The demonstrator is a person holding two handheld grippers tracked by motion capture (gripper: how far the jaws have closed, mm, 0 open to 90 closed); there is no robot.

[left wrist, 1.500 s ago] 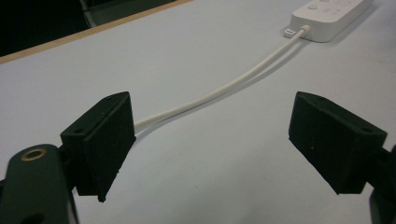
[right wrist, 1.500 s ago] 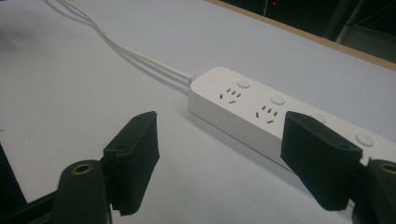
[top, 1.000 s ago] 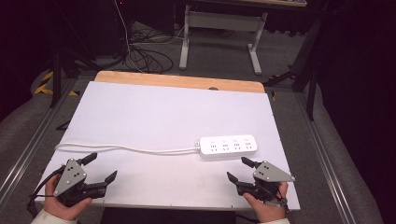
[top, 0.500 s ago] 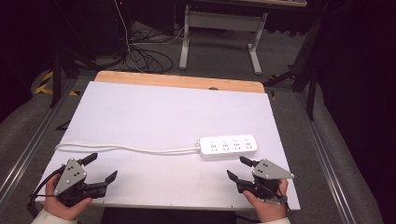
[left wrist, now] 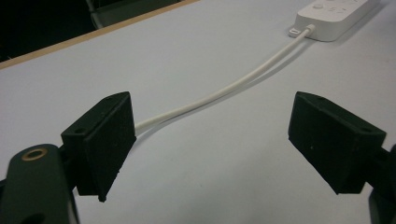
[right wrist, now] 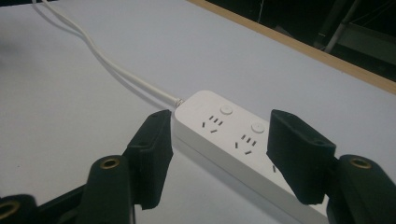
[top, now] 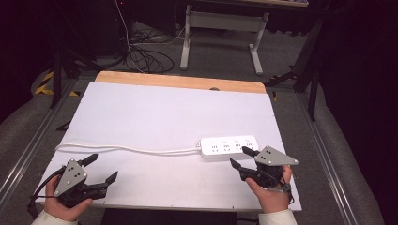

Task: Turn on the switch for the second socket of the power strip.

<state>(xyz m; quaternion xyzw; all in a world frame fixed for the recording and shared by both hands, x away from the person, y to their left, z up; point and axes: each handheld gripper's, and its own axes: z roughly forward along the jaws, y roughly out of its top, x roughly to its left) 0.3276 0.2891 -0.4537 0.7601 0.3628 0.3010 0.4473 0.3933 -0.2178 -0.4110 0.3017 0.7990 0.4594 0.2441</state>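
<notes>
High view: right gripper [top: 239, 158], jaws apart, just short of white power strip [top: 230, 146] at table's [top: 141, 108] near right; left gripper [top: 101, 168], jaws apart, beside its cord [top: 122, 149]. Advice: straddle strip squarely across its width before closing

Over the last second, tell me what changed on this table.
The right gripper crept forward, toward the power strip, jaws open, not gripping it. The left gripper stayed near the table's front edge, open. The strip and its cord lie as before.
</notes>
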